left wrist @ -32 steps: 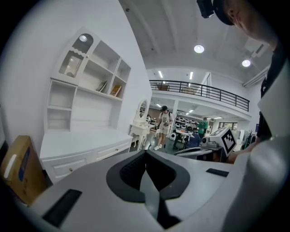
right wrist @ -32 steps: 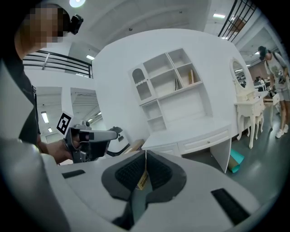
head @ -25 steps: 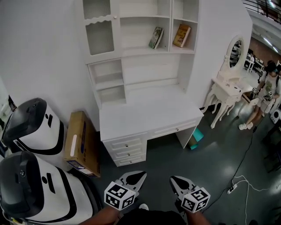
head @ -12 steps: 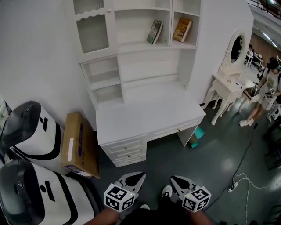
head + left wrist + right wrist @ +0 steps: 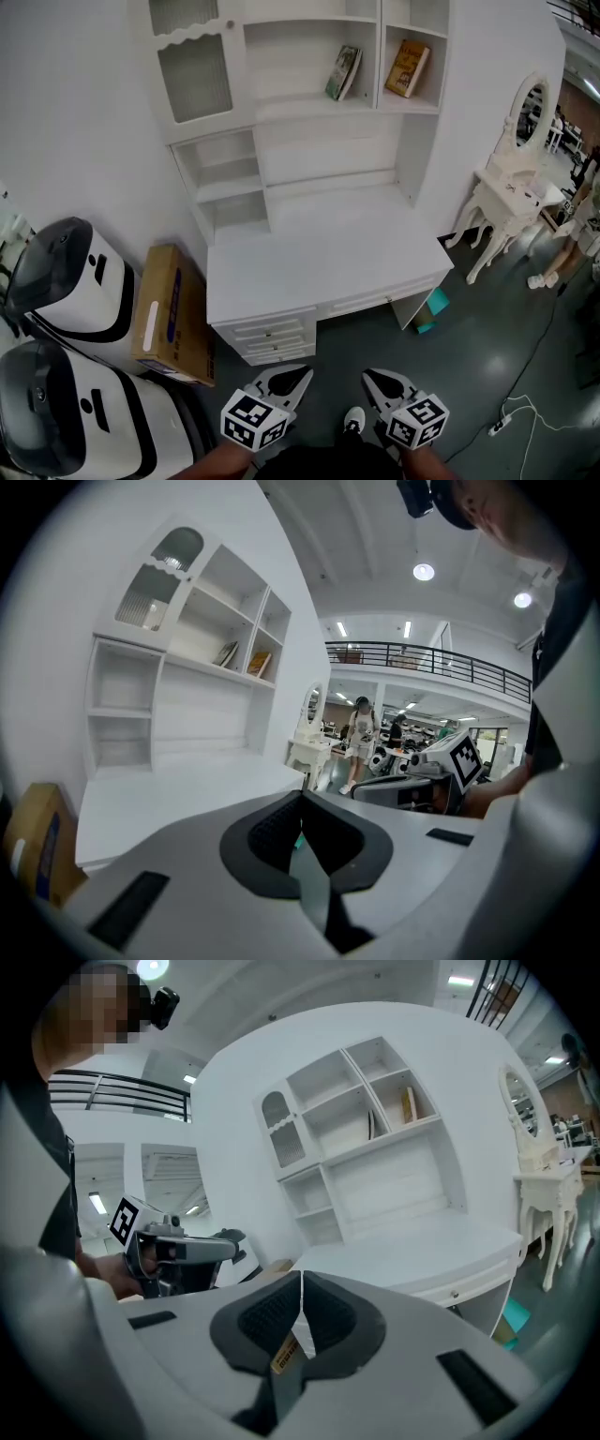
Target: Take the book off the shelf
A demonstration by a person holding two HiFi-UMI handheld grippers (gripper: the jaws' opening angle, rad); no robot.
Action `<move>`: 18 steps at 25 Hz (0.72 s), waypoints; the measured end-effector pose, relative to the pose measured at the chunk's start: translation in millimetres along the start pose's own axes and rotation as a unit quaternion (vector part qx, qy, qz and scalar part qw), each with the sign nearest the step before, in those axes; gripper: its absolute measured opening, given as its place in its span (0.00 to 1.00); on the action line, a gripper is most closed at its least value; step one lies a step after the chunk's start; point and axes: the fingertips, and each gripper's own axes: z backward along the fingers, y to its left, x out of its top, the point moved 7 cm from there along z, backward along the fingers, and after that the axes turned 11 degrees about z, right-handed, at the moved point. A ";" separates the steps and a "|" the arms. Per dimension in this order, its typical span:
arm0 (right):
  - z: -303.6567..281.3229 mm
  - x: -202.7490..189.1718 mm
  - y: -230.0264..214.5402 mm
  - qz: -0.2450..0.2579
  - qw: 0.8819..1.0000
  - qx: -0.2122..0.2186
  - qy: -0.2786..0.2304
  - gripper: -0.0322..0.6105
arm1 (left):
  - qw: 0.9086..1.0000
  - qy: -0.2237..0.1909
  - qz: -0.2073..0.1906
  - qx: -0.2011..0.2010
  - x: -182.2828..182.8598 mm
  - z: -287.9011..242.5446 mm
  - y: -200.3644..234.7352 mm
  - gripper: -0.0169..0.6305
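Leaning near-upright in far upper bays of white wooden hutch (image 5: pixel 309 150): green-covered book (image 5: pixel 345 72), orange-covered book (image 5: pixel 410 67) one bay right. Both well beyond white tabletop (image 5: pixel 319 253). Left tool (image 5: pixel 286 378), right tool (image 5: pixel 386 382) near, low, jaws together, empty; right one likely nearer.

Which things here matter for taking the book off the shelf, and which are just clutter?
Job: green book, orange book, shelf, left gripper, right gripper, both shut.
Lying about: cardboard box, white machines, dressing table.
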 end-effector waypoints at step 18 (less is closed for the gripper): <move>-35.4 35.1 -161.3 0.006 0.998 0.056 -0.009 0.10 | 0.998 -0.016 0.027 0.057 56.1 -139.3 -0.4 0.04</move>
